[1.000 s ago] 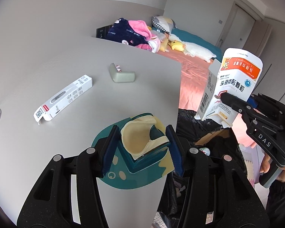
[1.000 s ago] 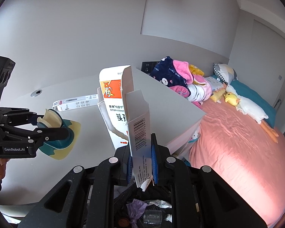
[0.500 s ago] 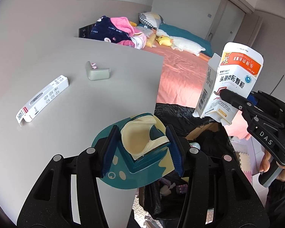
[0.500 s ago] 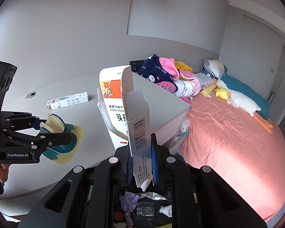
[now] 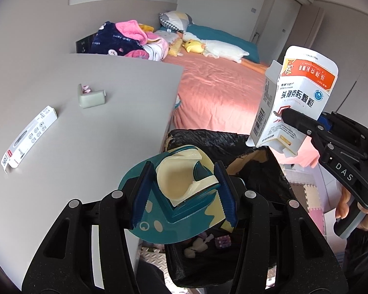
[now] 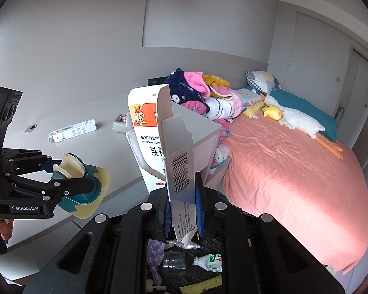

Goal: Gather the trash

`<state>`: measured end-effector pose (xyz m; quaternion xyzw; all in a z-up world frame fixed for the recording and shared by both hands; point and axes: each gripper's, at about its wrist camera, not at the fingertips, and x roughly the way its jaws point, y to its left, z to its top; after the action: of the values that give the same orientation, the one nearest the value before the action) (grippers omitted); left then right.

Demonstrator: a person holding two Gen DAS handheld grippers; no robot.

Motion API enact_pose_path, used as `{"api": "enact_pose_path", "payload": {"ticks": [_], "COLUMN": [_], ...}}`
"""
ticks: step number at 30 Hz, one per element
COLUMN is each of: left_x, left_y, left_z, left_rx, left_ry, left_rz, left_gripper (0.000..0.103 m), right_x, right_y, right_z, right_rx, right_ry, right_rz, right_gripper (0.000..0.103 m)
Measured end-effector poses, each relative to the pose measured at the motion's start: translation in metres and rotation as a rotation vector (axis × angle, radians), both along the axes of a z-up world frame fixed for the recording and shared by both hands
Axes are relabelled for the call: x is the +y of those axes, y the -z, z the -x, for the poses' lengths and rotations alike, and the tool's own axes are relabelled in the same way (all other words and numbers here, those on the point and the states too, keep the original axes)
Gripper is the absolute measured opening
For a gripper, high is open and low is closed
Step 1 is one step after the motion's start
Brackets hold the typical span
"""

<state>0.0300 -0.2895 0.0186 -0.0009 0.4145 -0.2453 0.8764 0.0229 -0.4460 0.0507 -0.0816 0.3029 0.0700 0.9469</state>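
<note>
Over the black-lined trash bin (image 5: pixel 252 147), the left hand-held gripper (image 5: pixel 184 193) pinches a teal and cream plastic cup piece (image 5: pixel 181 183), and the right hand-held gripper (image 6: pixel 184 208) pinches a white cardboard medicine box (image 6: pixel 176 156).

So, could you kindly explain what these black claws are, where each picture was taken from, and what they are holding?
They are two hand-held grippers, each worked by a person and carrying a fisheye camera that looks along its fingers. In the left camera's view, the left gripper is shut on a teal and cream plastic piece. In the right camera's view, the right gripper is shut on an opened medicine box. Both hang above a black-lined trash bin beside the grey table, where a long white box and a pale green corner guard lie.
</note>
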Motion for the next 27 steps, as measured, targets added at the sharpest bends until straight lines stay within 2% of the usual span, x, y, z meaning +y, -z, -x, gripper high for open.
{"api": "enact_pose_path", "payload": {"ticks": [27], "left_x": [-0.079], "left_y": [0.012], "left_z": [0.011], "left_rx": [0.039], "left_ry": [0.21], "left_rz": [-0.017], "left_gripper": [0.051], "right_x": [-0.076], "right_y": [-0.004], "right_z": [0.021], "right_rx": [0.019], "right_ry": [0.163], "right_rz": [-0.094], "right_gripper": [0.017]}}
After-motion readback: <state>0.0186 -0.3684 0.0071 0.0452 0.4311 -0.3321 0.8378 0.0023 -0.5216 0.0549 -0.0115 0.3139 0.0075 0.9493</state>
